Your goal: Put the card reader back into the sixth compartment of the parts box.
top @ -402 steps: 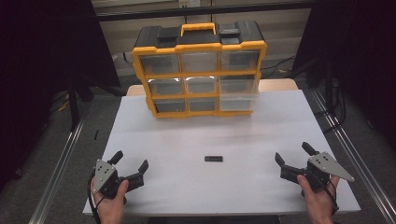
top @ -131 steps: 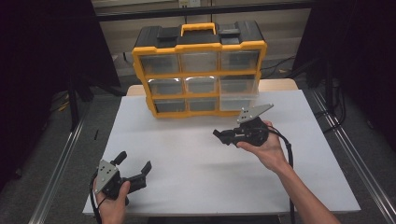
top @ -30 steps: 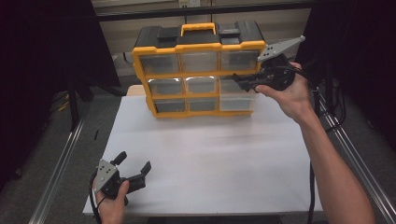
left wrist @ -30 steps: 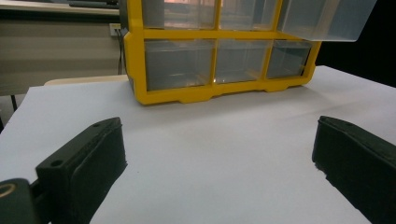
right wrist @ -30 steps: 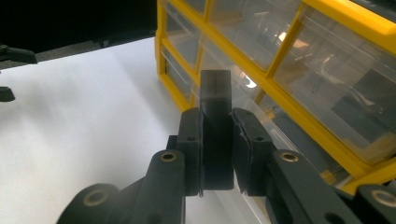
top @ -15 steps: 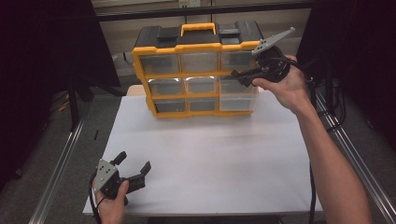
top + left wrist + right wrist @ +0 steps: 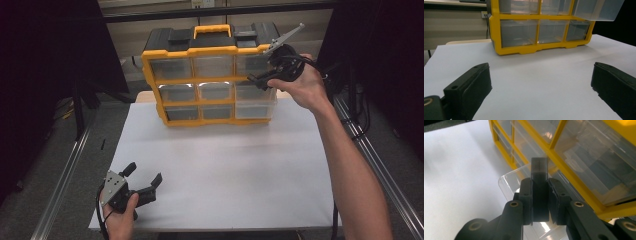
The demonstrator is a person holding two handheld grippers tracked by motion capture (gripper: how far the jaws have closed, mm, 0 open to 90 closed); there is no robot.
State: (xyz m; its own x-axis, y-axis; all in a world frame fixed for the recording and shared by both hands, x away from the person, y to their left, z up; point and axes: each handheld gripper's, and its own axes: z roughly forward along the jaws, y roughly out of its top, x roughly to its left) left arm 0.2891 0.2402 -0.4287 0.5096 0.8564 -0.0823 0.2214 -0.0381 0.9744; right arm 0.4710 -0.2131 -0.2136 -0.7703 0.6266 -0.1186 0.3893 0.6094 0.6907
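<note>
A yellow and black organizer [image 7: 210, 75] with clear drawers stands at the back of the white table top [image 7: 225, 165]. One clear drawer [image 7: 510, 182] in its right column is pulled out; it also juts out in the left gripper view [image 7: 596, 10]. My right gripper [image 7: 257, 80] is held in the air in front of that column, shut on a small black block [image 7: 539, 170] that hangs over the pulled-out drawer. My left gripper [image 7: 145, 173] rests at the front left of the table, open, with nothing between its jaws [image 7: 541, 85].
The organizer [image 7: 536, 32] has a yellow carry handle [image 7: 212, 31] on top. Metal rails [image 7: 65, 180] run along both sides of the table, and dark floor lies beyond them. The right forearm [image 7: 350, 165] crosses the table's right side.
The right gripper with the black block has shifted left, closer to the organizer's right column. The left gripper has stayed where it was.
</note>
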